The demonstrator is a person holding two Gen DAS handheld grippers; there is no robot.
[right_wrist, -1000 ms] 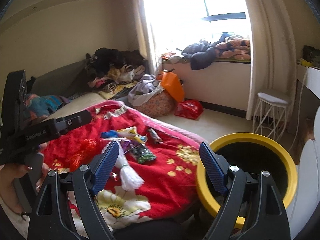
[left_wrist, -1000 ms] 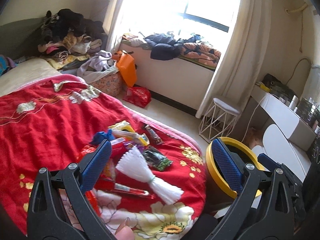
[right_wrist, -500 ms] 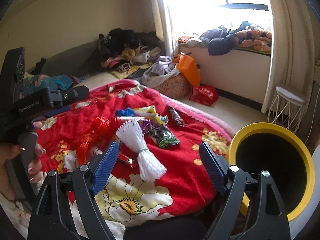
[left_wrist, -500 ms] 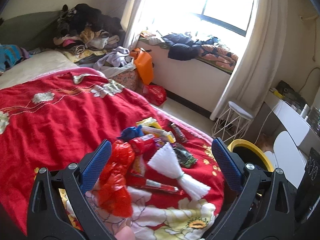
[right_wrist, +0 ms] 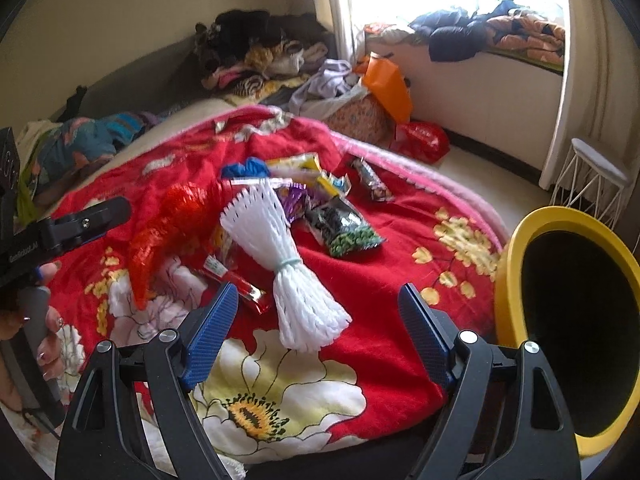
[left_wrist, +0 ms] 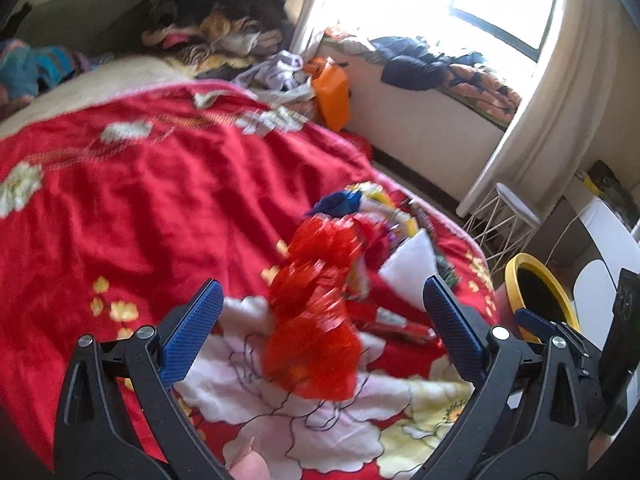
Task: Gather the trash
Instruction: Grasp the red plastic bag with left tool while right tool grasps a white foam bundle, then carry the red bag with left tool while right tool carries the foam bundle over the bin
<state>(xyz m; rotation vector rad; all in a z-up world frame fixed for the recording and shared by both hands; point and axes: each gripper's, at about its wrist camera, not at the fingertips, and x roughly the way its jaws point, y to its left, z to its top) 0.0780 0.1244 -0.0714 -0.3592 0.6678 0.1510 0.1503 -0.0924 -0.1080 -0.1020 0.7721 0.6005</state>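
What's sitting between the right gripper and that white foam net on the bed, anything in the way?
Nothing visible. The right gripper is open, and the white foam net lies on the red blanket just ahead of its fingertips. Other wrappers lie beside and behind it, not in front.

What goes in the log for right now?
left gripper: open, over red wrapper | right gripper: open, over white foam net | yellow bin: beside bed

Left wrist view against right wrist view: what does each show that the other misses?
Left wrist only: the white desk at the far right. Right wrist only: the red bag on the floor, the green snack packet seen sharply, and the person's hand holding the left tool. Both share: the red blanket, white foam net, red plastic bag, yellow bin and white stool.
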